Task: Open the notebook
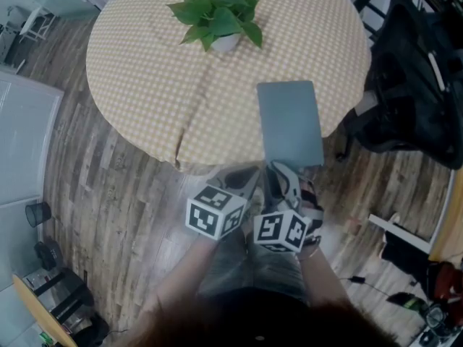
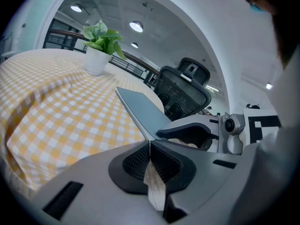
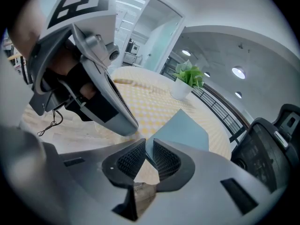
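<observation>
A grey-blue notebook (image 1: 289, 121) lies closed at the near right edge of the round table (image 1: 145, 85), which wears a yellow checked cloth. In the right gripper view the notebook (image 3: 185, 130) runs its near corner into the narrow gap of my right gripper (image 3: 146, 149), whose pads close on that corner. The head view has that right gripper (image 1: 282, 170) at the book's near edge. My left gripper (image 2: 149, 146) is shut with nothing in it. It hangs just left of the right one, below the table edge (image 1: 246, 179), apart from the notebook (image 2: 140, 109).
A green plant in a white pot (image 1: 217, 13) stands at the table's far side. A black office chair (image 1: 419, 85) is close to the table on the right. Wooden floor lies below, and the person's lap is under the grippers.
</observation>
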A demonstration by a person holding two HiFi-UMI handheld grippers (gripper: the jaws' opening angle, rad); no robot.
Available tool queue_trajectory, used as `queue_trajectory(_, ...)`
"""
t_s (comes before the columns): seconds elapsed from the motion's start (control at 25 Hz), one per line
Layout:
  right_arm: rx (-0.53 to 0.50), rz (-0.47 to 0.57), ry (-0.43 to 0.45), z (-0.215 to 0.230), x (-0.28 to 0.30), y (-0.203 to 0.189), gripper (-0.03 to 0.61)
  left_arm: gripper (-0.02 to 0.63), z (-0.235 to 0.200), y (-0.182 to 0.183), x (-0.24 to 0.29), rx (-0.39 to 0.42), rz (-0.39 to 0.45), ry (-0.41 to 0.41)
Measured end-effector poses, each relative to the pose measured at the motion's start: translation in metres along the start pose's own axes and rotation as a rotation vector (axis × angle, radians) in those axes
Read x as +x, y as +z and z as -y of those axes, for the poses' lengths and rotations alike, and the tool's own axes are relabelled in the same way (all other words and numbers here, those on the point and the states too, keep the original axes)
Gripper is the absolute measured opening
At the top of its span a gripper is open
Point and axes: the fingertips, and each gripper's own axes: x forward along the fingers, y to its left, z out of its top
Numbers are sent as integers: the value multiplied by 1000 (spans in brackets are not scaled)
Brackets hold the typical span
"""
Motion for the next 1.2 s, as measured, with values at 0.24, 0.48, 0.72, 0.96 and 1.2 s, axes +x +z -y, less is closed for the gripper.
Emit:
queue_trajectory(0.24,108,26,27,5,-4,3,43,15,2,5,-2,15,5,-5)
queue_trajectory(0.48,303,55,82,14,-12,7,35,15,5,10,-7,28,5,-18)
queue_trajectory(0.72,440,86,78,32,-24,16,32,15,13,27,-6,31,23,-53)
queue_trajectory(0.96,569,130,37,53,-41,23,31,15,27,42,-4,87,23,-105)
queue_trajectory(1.2,651,175,-15,76,-60,23,29,15,44,58,-3,132,37,-148)
